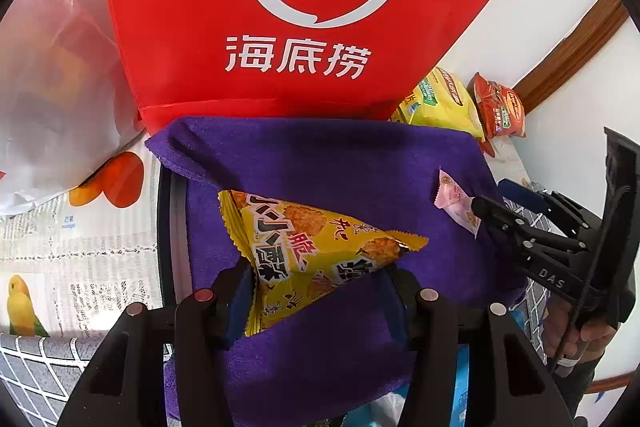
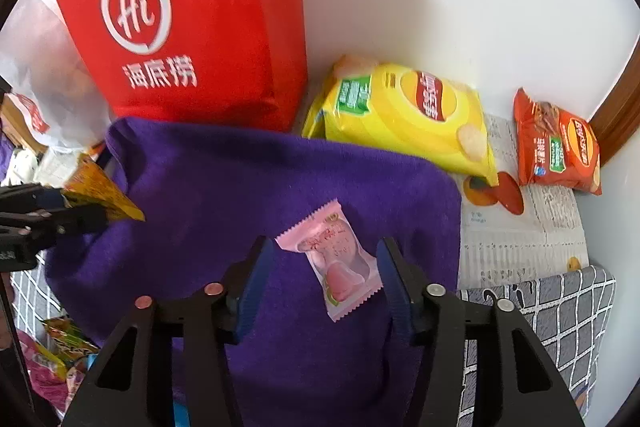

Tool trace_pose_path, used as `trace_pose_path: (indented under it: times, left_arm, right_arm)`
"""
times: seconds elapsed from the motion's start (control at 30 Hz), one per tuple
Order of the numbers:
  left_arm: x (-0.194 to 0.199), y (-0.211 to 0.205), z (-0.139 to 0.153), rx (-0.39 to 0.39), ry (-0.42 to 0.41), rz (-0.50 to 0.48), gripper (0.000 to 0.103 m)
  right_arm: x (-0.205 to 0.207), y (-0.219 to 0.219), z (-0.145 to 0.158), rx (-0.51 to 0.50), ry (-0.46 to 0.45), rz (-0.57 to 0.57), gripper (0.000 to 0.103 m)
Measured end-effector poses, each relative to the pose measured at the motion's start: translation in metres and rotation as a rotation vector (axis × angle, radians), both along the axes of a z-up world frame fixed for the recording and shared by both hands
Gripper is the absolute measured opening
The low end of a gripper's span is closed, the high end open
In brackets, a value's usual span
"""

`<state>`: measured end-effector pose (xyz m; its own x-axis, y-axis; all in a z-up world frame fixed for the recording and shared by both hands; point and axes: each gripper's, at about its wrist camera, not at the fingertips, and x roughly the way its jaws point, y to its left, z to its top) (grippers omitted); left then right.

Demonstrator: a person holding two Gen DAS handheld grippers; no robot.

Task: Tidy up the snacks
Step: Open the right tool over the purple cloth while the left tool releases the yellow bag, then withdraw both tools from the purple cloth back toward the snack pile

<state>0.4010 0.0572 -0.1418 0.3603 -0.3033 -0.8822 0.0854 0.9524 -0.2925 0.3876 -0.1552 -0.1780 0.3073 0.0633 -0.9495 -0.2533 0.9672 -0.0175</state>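
Red bag [image 2: 188, 27] behind purple cloth [image 2: 248, 195]

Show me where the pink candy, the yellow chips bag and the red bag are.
pink candy [image 2: 340, 265], right wrist view, wrapper middle
yellow chips bag [image 2: 404, 119], right wrist view, front
red bag [image 1: 304, 39], left wrist view, printed front

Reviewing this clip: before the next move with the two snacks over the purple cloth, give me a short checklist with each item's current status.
1. Left tongs gripping the yellow snack packet: ok, pads press both sides.
2. Right tongs free of the pink candy: ok, gaps show on both sides.
3. Pink candy resting on the purple cloth: ok.
4. The two tongs apart from each other: ok.
5. Landing spot for the yellow packet: cannot tell.
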Motion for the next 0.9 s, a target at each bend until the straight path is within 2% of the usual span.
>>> trace_pose_path:
  times: [0.2,0.33,0.73,0.9]
  left_arm:
    - [-0.001,-0.003,0.006,0.004,-0.009,-0.013,0.056]
    - [-0.004,-0.003,0.014,0.007,-0.027,-0.016,0.069]
    - [-0.018,0.003,0.052,-0.01,-0.105,-0.022,0.078]
    - [-0.029,0.0,0.071,-0.021,-0.144,-0.037,0.078]
  right_arm:
    - [-0.002,0.001,0.015,0.024,-0.033,-0.014,0.06]
    - [-0.001,0.0,0.021,0.016,-0.041,-0.035,0.061]
    - [-0.015,0.006,0.052,-0.015,-0.122,-0.063,0.072]
    - [-0.032,0.006,0.064,-0.044,-0.116,-0.084,0.073]
